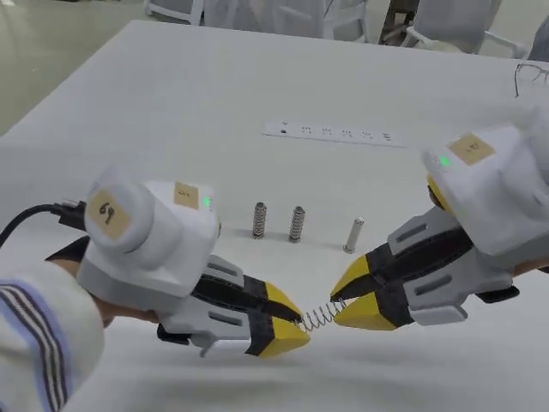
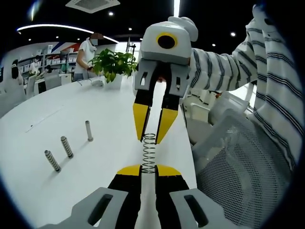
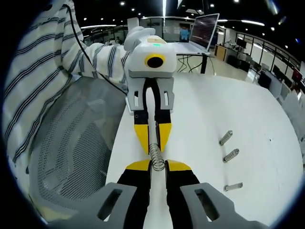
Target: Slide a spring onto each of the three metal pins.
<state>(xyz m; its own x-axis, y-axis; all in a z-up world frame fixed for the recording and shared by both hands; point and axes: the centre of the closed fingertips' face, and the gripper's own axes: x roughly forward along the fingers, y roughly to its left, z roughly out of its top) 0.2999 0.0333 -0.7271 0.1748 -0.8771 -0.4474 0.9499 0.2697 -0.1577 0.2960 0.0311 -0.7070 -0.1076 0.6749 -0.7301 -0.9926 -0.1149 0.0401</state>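
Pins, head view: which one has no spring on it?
The bare pin at the row's right end, nearest the right tool. The other two pins each wear a spring; the third spring spans the left tool and right tool.

Ceiling lights (image 3: pixel 164 7) shine over white table (image 1: pixel 214 86), mesh chair (image 2: pixel 238 162).

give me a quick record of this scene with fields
held item: spring, spanning between the tips of both grippers
left gripper: shut on one end of the spring
right gripper: shut on the other end
loaded pins: two, upright, each with a spring on it
bare pin: one, upright, rightmost in the head view
surface: white table
beyond the pins: power strip
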